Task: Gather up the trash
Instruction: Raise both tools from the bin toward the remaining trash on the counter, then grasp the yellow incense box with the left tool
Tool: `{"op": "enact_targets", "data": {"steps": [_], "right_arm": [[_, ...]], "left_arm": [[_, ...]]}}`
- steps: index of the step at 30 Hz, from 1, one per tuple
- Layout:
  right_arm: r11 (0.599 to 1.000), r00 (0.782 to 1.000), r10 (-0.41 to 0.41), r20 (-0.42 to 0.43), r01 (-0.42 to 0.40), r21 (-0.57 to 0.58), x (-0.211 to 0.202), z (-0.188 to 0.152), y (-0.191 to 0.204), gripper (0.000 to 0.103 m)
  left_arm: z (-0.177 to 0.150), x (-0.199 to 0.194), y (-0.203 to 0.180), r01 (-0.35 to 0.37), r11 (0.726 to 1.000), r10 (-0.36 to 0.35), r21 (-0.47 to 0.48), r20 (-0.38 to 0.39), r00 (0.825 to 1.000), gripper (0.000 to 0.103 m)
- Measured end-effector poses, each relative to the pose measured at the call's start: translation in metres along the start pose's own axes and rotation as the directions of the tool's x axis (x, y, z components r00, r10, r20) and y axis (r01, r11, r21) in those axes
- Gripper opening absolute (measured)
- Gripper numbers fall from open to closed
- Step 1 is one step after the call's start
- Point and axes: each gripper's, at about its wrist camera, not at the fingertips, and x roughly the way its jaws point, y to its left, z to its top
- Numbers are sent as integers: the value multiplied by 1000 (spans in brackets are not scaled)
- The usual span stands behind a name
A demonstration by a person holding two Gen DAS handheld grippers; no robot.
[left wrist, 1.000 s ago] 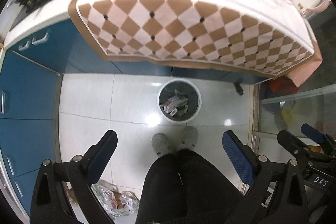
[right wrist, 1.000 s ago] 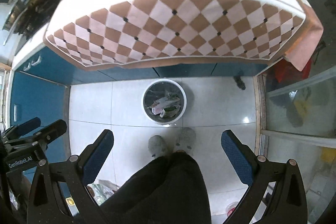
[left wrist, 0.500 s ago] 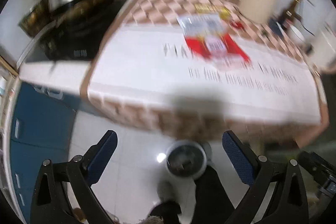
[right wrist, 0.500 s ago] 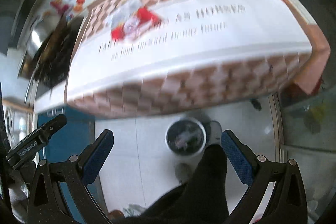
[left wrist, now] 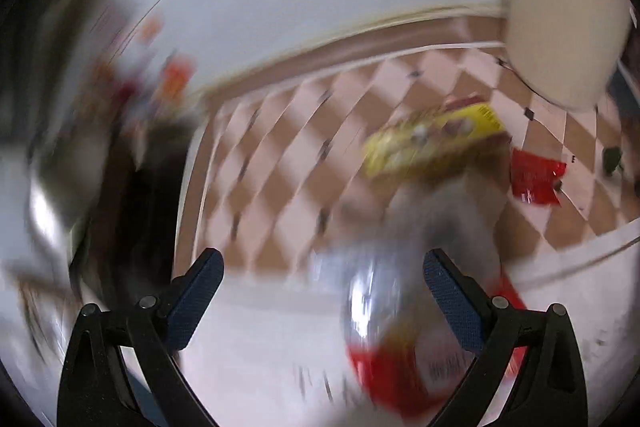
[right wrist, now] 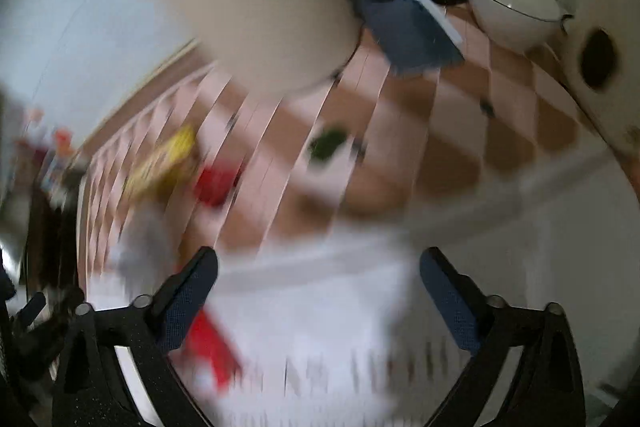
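Bin and floor gone from both views since a second back; checkered table (left wrist: 280,163) now fills them, blurred. Left tool (left wrist: 322,285) wide, empty, over one silver-red wrapper (left wrist: 384,331). Right tool (right wrist: 318,285) wide, closing, nothing between. Counted trash: one yellow packet (left wrist: 432,143), one small red wrapper (left wrist: 534,177), one green scrap (right wrist: 328,143).

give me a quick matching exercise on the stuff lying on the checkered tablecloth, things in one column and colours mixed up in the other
Things:
1. snack packet
2. small wrapper
3. bowl
4. flat case

Colours:
a. white
b. blue
c. yellow
d. red

Pairs: 1-c, 2-d, 3-a, 4-b
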Motion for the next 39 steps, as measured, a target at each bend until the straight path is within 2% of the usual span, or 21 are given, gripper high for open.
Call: {"op": "enact_targets", "data": {"steps": [2,3,5,7,9,10,11,12,13,14,15,16,18,20,21,22,33,35,37,38,39], "right_arm": [[1000,1000,4,-18,-4,18,27,30,-5,79],[1000,1000,4,-23,-4,20,36,38,-7,74],[1000,1000,6,-27,-6,24,54,54,-9,71],[1000,1000,-1,4,1,3,60,64,-6,67],[1000,1000,-15,12,15,-24,65,69,0,58],[999,1000,-14,18,14,-36,67,72,3,49],[999,1000,-16,15,17,-45,69,72,4,45],[998,999,-31,23,32,-56,70,73,6,31],[998,1000,-26,14,27,-59,74,76,7,7],[998,1000,-28,0,28,-60,78,79,7,4],[997,1000,-30,9,31,-66,78,79,8,3],[997,1000,-25,10,26,-71,79,79,8,0],[997,1000,-8,2,8,-72,79,76,8,0],[997,1000,12,-1,-12,-73,75,73,6,0],[997,1000,21,-1,-21,-73,72,70,5,0],[997,999,34,-2,-34,-72,68,68,5,0],[992,992,120,31,-119,-44,22,42,8,0],[991,992,125,35,-123,-50,20,41,9,0],[990,991,132,29,-131,-44,19,41,10,0],[989,989,143,25,-142,-35,20,41,10,0],[989,989,147,25,-146,-34,22,41,11,0]], "left_arm": [[29,18,-19,18,987,-21,161,17,1000,102],[41,28,-30,29,968,-35,250,23,999,102],[59,44,-51,45,924,-55,379,17,998,102],[68,59,-70,69,860,-79,505,-1,997,102],[68,70,-83,102,806,-98,584,-39,994,102],[67,79,-90,126,770,-99,626,-79,992,102],[67,80,-91,132,758,-108,638,-77,991,101],[71,80,-90,155,753,-136,640,-79,988,98],[74,82,-89,183,760,-153,624,-101,983,96],[77,83,-87,219,762,-185,610,-119,975,81],[81,82,-85,281,764,-241,581,-147,959,51],[84,81,-84,285,778,-247,560,-145,958,47],[86,79,-84,298,782,-259,548,-148,954,28],[88,74,-82,311,796,-279,520,-142,950,18],[88,70,-80,312,803,-285,507,-133,949,5],[89,67,-75,328,812,-301,482,-134,944,0],[81,42,1,317,915,-322,248,-19,946,0],[85,40,3,338,909,-345,246,-12,938,2],[85,58,2,391,890,-383,236,-82,920,8],[98,69,-2,395,885,-380,246,-109,919,11],[98,85,-10,387,884,-356,263,-158,921,28]]}}
